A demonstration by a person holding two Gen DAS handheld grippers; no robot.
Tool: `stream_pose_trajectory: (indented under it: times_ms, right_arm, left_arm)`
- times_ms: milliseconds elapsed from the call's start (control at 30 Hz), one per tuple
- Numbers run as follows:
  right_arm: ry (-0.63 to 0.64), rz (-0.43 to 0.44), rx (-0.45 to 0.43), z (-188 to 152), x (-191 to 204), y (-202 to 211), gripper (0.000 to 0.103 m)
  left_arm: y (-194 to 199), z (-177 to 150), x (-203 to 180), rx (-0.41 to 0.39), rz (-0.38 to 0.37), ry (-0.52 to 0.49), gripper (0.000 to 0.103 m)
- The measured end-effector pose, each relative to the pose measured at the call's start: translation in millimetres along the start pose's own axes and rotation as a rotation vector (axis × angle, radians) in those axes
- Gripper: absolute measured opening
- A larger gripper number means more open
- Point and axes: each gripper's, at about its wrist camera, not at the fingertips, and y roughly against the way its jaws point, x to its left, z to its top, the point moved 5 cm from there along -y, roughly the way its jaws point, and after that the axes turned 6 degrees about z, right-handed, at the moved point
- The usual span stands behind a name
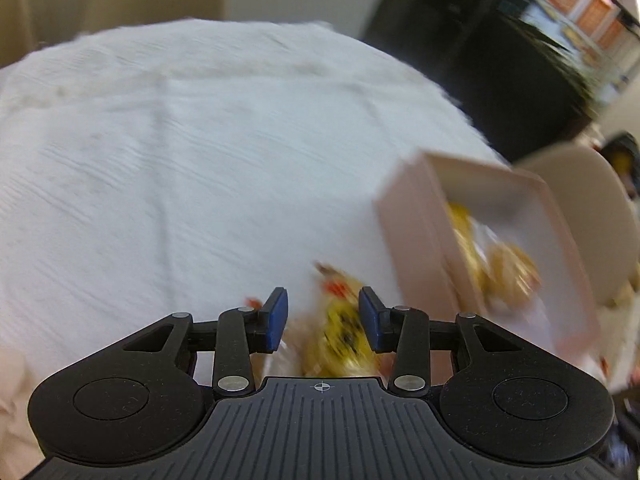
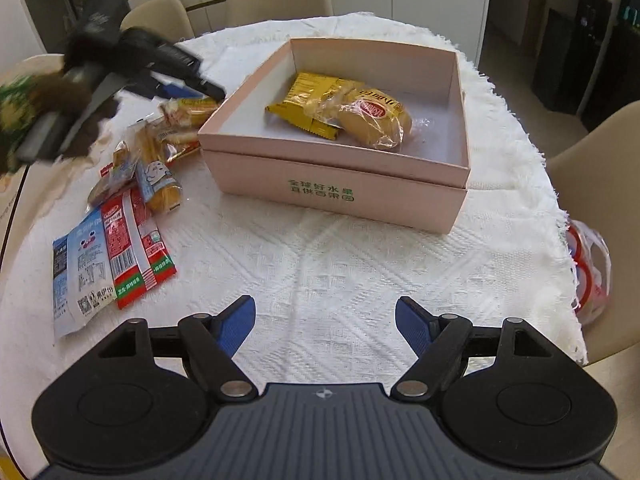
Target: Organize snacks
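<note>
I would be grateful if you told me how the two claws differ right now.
The left claw is narrowly open around a yellow snack packet; the right claw gapes wide with nothing between its fingers. The left view is motion-blurred, the right sharp. Both are above the white tablecloth.

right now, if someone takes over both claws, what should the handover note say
Left claw: open, blurred, above a yellow snack packet in the loose pile, beside the pink box.
Right claw: open, holding nothing, above bare tablecloth.
Done: a yellow sachet and a wrapped bun are in the box.
Left: the remaining packets left of the box.
</note>
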Motion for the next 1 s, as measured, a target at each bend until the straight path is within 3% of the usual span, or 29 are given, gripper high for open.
stream_pose_trajectory:
  times_ms: [167, 533, 567, 600, 800, 1000]
  right_arm:
    - [-0.012, 0.024, -0.026, 9.9, 12.5, -3.4, 0.078]
    - [0.039, 0.116, -0.06, 34.1, 72.6, -12.3, 0.078]
    - [0.04, 0.122, -0.057, 35.7, 76.9, -14.4, 0.078]
    - [0.038, 0.125, -0.051, 36.9, 80.4, -17.5, 0.078]
    - [-0.02, 0.156, 0.034, 31.4, 94.6, -46.2, 0.078]
    - [-0.012, 0.147, 0.106, -2.5, 99.3, -51.6, 0.078]
  left_arm:
    - [29.6, -43.8, -15.0, -0.001, -0.086, -0.053, 0.038]
    - [78.0, -148.7, -37.4, 0.054, -0.234, 0.005, 0.037]
    - [84.2, -159.0, -39.3, 0.046, -0.233, 0.008, 0.037]
    - [91.7, -169.2, -40.7, 0.038, -0.225, 0.013, 0.029]
    - [126.3, -197.6, -37.9, 0.022, -0.213, 0.041, 0.03]
    - [151.6, -203.7, 8.2, -0.051, -0.094, 0.252, 0.031]
